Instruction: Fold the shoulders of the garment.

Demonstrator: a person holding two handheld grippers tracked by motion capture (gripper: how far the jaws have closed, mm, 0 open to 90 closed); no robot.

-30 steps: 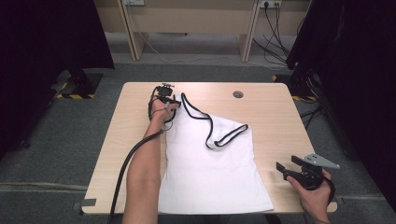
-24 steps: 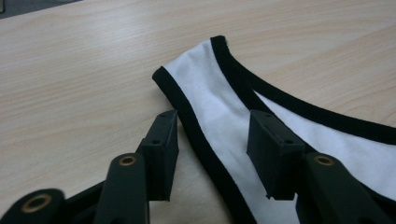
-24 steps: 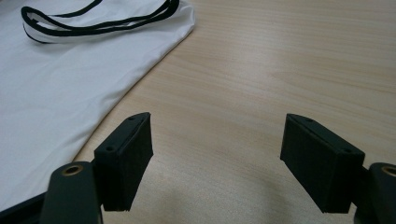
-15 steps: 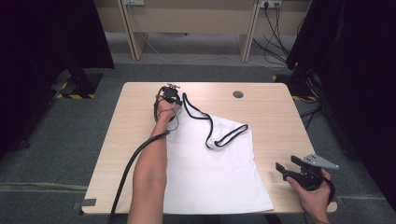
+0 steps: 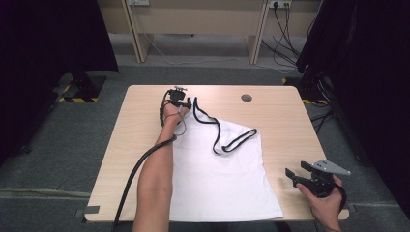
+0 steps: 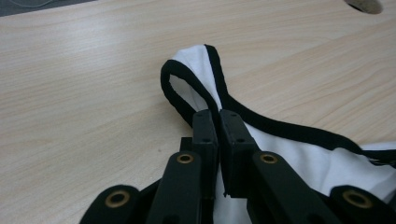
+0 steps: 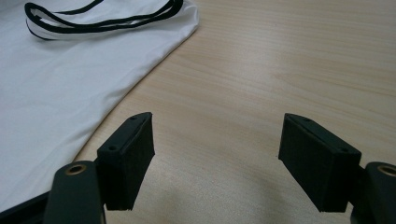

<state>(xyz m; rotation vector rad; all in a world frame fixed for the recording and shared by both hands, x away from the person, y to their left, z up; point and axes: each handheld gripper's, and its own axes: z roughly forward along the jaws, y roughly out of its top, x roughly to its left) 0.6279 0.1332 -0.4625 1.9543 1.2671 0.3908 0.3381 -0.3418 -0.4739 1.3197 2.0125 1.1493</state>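
Since a sec ago left gripper (image 6: 218,122) jaws have been closing — now clamped on black-trimmed strap (image 6: 189,100) of white fabric tank top (image 5: 220,179), table's (image 5: 275,116) 11 o'clock; right gripper (image 7: 217,161) jaws apart, 4 o'clock.

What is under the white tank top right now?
The white tank top lies flat on the wooden table, whose bare top shows around it. Anything beneath the fabric is covered. The left gripper is shut on its black-trimmed strap.
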